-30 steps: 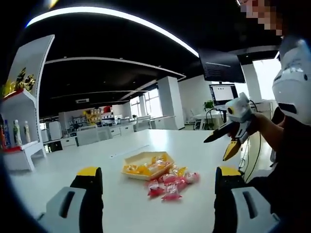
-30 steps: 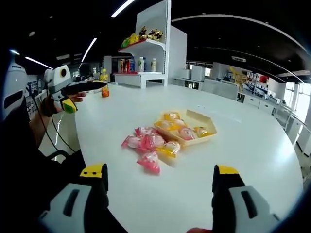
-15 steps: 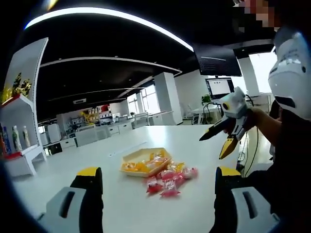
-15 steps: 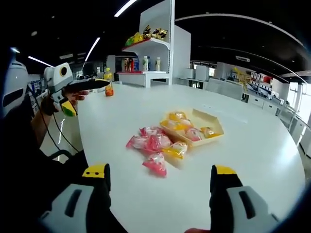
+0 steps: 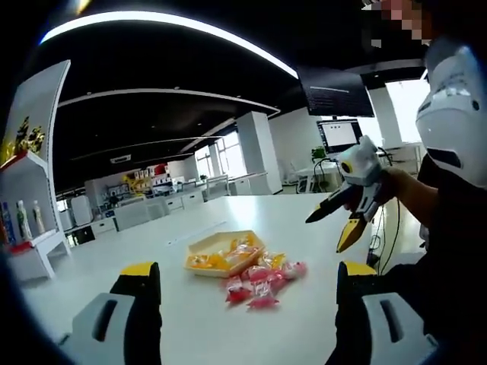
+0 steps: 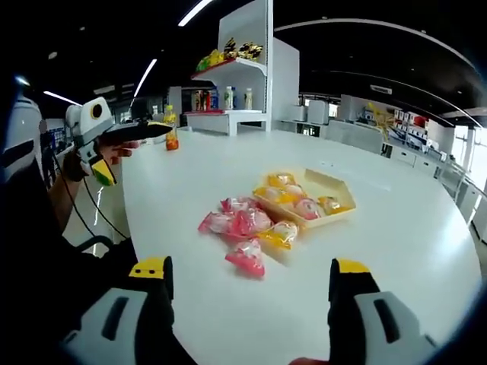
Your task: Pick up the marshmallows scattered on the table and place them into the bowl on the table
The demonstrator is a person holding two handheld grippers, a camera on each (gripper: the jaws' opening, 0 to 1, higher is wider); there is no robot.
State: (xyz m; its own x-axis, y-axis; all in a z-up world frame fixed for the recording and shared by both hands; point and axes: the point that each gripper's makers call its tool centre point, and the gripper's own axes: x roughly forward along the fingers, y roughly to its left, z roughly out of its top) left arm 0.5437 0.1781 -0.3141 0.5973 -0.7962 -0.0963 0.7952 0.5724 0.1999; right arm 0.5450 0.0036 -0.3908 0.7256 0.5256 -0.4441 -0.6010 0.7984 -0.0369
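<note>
Nearest to us in the right gripper view, our right tongs [image 6: 251, 285] stand with their jaws spread wide and nothing between them; in the left gripper view our left tongs [image 5: 249, 289] are spread the same way, also empty. Both hang above the white table [image 6: 396, 251], well short of the sweets.

Just beyond lies a loose pink marshmallow [image 6: 246, 258] in a crinkly, shiny wrapper, alone on the smooth, glossy tabletop. Behind it a cluster of pink wrapped marshmallows [image 6: 234, 221] huddles together, with a yellow-wrapped one [image 6: 281, 233] touching the bowl's near edge. From the left, the same pile [image 5: 261, 277] sits just beside the dish.

The bowl [image 6: 329, 182] is a shallow, angular tray of pale yellow card or plastic, and it already holds several marshmallows [image 6: 297, 204], yellow and pink. So we judge the task partly done: some are in, several are left on the table, and none is being carried.

Farther off, a white shelf unit [image 6: 243, 80] with bottles and packets stands past the table's far edge
</note>
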